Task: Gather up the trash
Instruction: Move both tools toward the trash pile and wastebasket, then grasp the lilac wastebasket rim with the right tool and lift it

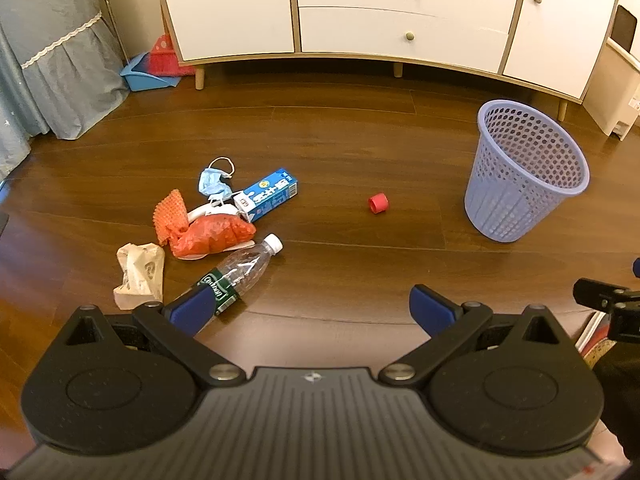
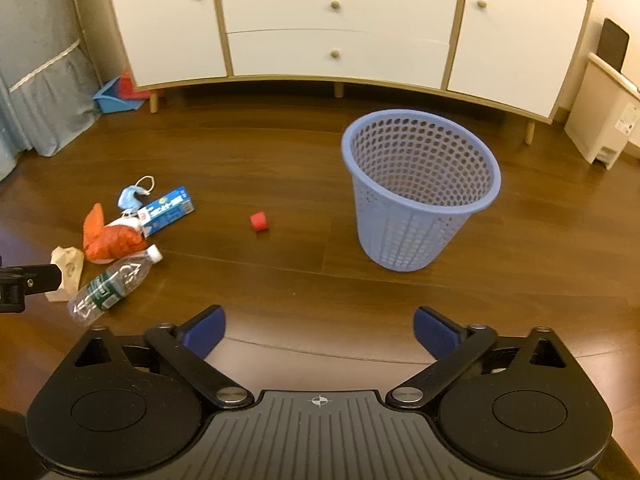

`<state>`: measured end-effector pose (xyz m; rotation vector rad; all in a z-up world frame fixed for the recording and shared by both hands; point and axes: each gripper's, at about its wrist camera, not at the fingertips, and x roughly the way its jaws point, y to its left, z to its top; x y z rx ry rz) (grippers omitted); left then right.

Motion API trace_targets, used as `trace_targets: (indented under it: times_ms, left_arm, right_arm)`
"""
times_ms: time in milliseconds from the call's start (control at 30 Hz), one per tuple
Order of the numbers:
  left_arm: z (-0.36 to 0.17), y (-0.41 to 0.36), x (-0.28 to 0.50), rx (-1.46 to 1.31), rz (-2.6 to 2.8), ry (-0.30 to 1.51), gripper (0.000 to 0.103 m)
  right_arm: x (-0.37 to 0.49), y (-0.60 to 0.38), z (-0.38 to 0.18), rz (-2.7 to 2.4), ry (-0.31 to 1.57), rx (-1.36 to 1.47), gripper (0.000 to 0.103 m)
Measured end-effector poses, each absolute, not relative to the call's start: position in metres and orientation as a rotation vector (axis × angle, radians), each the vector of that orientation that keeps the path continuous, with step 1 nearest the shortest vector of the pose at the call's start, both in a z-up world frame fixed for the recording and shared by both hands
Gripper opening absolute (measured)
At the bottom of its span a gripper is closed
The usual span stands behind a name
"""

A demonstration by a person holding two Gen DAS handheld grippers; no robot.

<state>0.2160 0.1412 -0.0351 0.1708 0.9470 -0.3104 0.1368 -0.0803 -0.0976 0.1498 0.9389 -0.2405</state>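
Observation:
Trash lies in a heap on the wood floor: a clear plastic bottle (image 1: 240,270) (image 2: 116,280), a crumpled paper bag (image 1: 140,274) (image 2: 66,266), a red plastic bag (image 1: 214,236) (image 2: 116,242), an orange net (image 1: 170,214), a blue milk carton (image 1: 268,196) (image 2: 166,210) and a blue face mask (image 1: 214,184) (image 2: 132,196). A red bottle cap (image 1: 378,203) (image 2: 260,222) lies apart, between the heap and the lilac mesh bin (image 1: 524,172) (image 2: 416,192). My left gripper (image 1: 308,308) is open just right of the bottle's base. My right gripper (image 2: 320,330) is open over bare floor, short of the bin.
A white sideboard on wooden legs (image 1: 348,12) (image 2: 340,28) runs along the back wall. A blue dustpan with a red brush (image 1: 154,68) (image 2: 118,96) sits at its left end beside a grey curtain (image 1: 52,60). A cream pedal bin (image 2: 608,120) stands at the right.

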Motion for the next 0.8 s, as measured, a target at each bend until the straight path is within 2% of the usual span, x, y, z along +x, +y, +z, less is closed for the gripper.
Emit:
trace_targets:
  times_ms: [633,733,800]
  left_arm:
    - [-0.058,0.099,0.290,0.179,-0.284,0.924,0.102]
    - [-0.068,0.092,0.299,0.187,-0.287,0.941,0.102]
    - [-0.076,0.087,0.306,0.194,-0.277,0.949,0.102]
  right_arm:
    - [0.195,-0.203,-0.125,-0.459,0.838,0.305,0.087]
    - [0.201,-0.223,-0.132,-0.485,0.824,0.344,0.082]
    - [0.204,-0.230,-0.138,-0.498,0.824,0.369,0.075]
